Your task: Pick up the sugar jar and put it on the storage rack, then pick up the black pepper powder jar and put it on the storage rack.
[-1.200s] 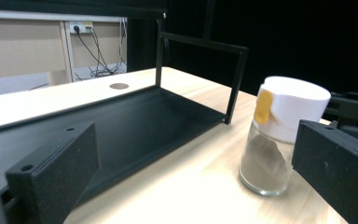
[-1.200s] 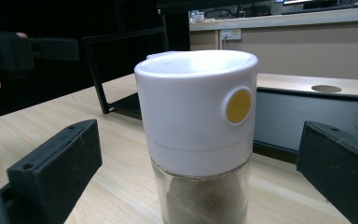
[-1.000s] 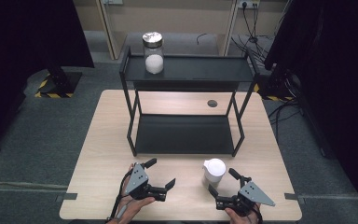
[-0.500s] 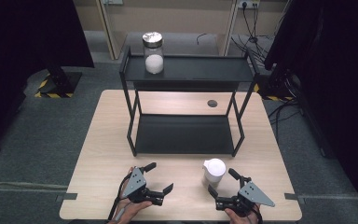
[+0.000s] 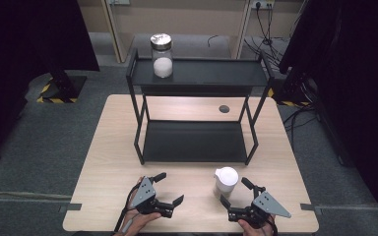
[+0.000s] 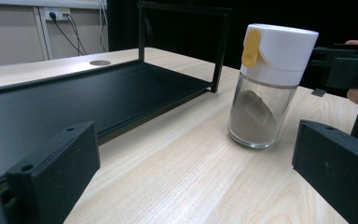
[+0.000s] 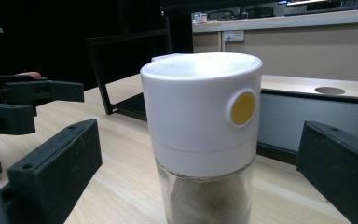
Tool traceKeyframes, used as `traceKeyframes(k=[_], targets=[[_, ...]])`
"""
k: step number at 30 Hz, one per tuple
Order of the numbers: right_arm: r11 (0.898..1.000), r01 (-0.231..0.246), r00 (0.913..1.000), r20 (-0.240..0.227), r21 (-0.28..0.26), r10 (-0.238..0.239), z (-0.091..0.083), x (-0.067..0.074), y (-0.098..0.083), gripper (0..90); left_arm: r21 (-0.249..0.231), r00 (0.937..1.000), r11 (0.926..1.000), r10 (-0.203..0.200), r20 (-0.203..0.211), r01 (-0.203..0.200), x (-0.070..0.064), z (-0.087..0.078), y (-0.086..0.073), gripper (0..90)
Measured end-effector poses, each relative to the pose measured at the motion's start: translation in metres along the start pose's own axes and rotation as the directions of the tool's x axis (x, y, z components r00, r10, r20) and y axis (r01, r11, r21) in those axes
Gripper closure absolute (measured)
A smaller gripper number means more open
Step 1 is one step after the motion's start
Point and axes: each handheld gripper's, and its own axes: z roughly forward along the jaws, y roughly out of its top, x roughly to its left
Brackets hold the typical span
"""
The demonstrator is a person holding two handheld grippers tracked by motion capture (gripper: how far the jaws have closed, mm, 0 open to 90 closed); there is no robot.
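A glass shaker (image 5: pixel 226 179) with a white lid and a yellow button stands on the table near the front; brown powder fills its lower part (image 6: pixel 256 116). My right gripper (image 5: pixel 235 191) is open just behind the shaker (image 7: pixel 203 130), which stands close in front of its spread jaws. To the left, my left gripper (image 5: pixel 170 188) is open and holds nothing, its jaws pointing across the table toward the shaker. On the top shelf of the black rack (image 5: pixel 211 73) is a glass jar (image 5: pixel 162 55) with a metal lid and white contents.
The rack's lower shelf (image 5: pixel 197 140) is bare and lies just beyond the shaker. A round cable hole (image 5: pixel 224 108) sits in the table behind the rack. Both hands are near the table's front edge (image 5: pixel 187 228).
Almost nothing has changed: the left gripper has shifted very slightly and the right gripper and shaker are where they were.
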Motion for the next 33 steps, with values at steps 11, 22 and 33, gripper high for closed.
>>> traceKeyframes(k=[11,22,33], targets=[[1.0,0.004,1.0,0.002,0.001,-0.004,-0.0002,0.0007,0.0003,0.4,0.009,1.0,1.0,-0.002,-0.004,0.002,0.0004,0.0005,-0.0006,0.2],[1.0,0.002,1.0,0.004,-0.002,-0.002,-0.0006,0.0,-0.0001,0.4,0.007,1.0,1.0,-0.002,-0.009,0.003,0.0003,0.0002,-0.0007,0.2],[1.0,0.009,0.9999,0.005,0.003,-0.009,0.0013,0.0009,0.0006,0.4,0.004,1.0,1.0,-0.001,-0.009,0.001,-0.0004,-0.0004,-0.0011,0.2]])
